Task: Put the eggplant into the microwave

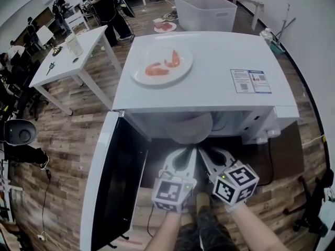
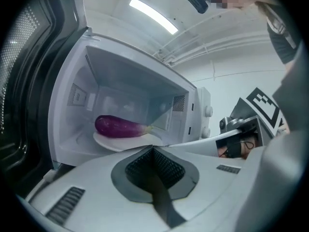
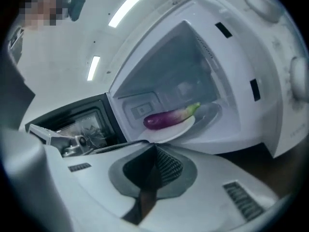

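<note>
Microwave [image 1: 209,88] has its door [image 1: 112,182] swung wide. Your head view catches only the front edge of the white plate [image 1: 191,130] in the cavity. Both gripper views look inside: the eggplant [image 2: 118,127] lies on that plate, stem toward the control side. Your left gripper [image 1: 184,153] and right gripper [image 1: 205,155] sit side by side just outside the opening, jaws pressed together, empty.

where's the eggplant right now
The eggplant lies on the white plate inside the open microwave, left of centre in the left gripper view, its stem end pointing right.
</note>
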Demonstrator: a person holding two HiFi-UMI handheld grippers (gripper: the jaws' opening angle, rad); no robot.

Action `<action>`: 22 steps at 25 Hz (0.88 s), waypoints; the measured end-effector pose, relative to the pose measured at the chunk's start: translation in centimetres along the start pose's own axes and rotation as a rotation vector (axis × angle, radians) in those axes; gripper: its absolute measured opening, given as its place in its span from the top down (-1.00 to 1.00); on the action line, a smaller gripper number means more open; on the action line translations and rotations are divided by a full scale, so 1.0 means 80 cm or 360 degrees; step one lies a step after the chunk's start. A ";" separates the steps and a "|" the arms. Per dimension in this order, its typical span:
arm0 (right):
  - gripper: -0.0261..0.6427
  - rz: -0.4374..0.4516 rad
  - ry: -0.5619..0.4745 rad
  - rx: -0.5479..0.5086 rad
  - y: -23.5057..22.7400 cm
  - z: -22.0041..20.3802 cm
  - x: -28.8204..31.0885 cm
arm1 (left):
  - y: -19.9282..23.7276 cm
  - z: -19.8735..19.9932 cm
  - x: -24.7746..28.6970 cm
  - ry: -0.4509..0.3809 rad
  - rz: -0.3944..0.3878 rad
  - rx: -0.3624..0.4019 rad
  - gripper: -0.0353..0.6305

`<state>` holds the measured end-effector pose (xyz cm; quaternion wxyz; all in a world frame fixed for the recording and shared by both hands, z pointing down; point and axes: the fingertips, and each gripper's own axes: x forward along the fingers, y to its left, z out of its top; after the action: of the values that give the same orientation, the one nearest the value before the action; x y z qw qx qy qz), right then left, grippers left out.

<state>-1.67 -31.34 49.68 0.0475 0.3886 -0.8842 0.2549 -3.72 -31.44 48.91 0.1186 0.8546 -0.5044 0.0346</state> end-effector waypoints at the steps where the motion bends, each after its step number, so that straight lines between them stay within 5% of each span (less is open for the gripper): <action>1: 0.90 -0.0017 0.0004 -0.0026 -0.001 0.000 0.002 | 0.001 0.000 0.002 0.0005 -0.0001 0.0002 0.89; 22: 0.90 -0.0042 0.0072 -0.0115 -0.002 0.005 0.022 | 0.045 0.001 -0.009 0.0026 0.0132 -0.0003 0.89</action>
<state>-2.71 -32.80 49.89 0.0849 0.3923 -0.8863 0.2309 -7.17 -32.51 49.29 0.1218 0.8326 -0.5384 0.0460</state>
